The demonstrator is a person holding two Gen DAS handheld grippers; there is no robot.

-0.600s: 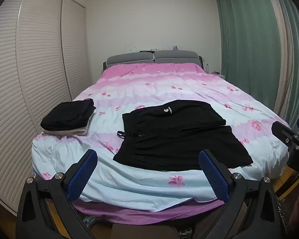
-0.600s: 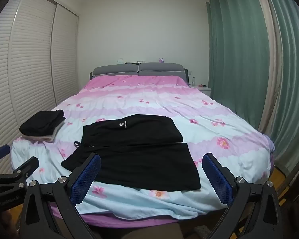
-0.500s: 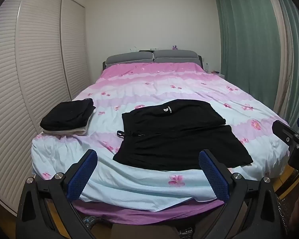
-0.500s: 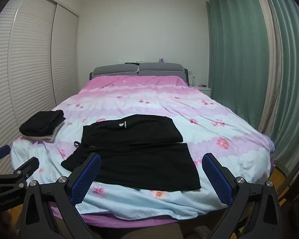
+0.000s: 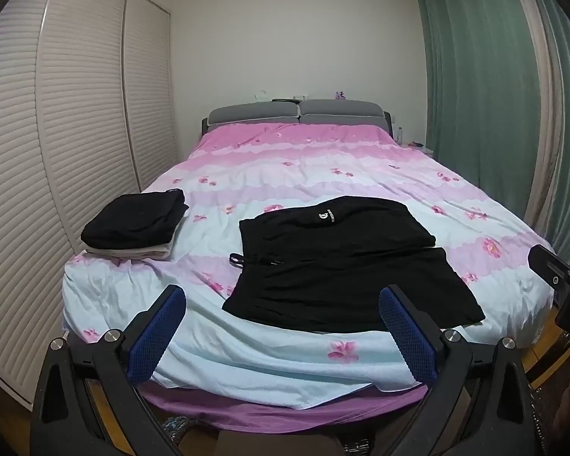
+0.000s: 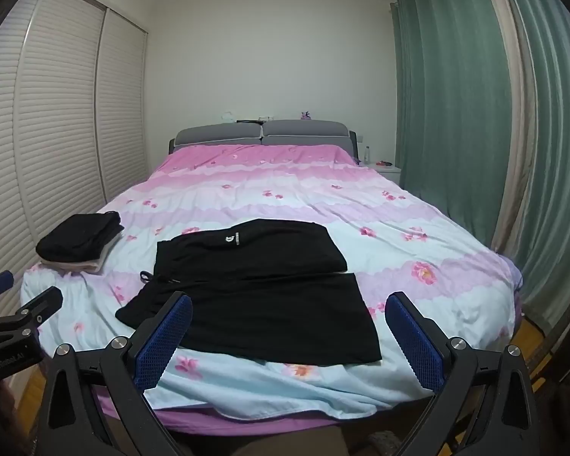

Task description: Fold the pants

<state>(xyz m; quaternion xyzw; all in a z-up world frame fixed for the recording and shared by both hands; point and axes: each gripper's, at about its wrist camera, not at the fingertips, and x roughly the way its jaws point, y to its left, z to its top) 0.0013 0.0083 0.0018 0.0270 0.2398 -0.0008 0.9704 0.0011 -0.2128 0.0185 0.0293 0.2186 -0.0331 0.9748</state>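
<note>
Black pants (image 5: 345, 266) (image 6: 254, 288) lie spread flat near the foot of the bed (image 5: 285, 357), waistband to the left with a drawstring loop, a white logo on the far leg. My left gripper (image 5: 283, 300) hovers off the bed's foot edge, its blue-padded fingers wide open with nothing between them. The right gripper (image 6: 288, 306) hangs likewise before the foot edge, open and holding nothing. Each gripper shows at the edge of the other's view: the right gripper (image 5: 562, 281), the left gripper (image 6: 15, 315).
A folded stack of black and beige clothes (image 5: 136, 224) (image 6: 81, 241) rests on the bed's left side. White louvred wardrobe doors (image 5: 57, 144) line the left wall. Green curtains (image 6: 475, 121) hang on the right. A grey headboard (image 5: 296, 112) stands at the far end.
</note>
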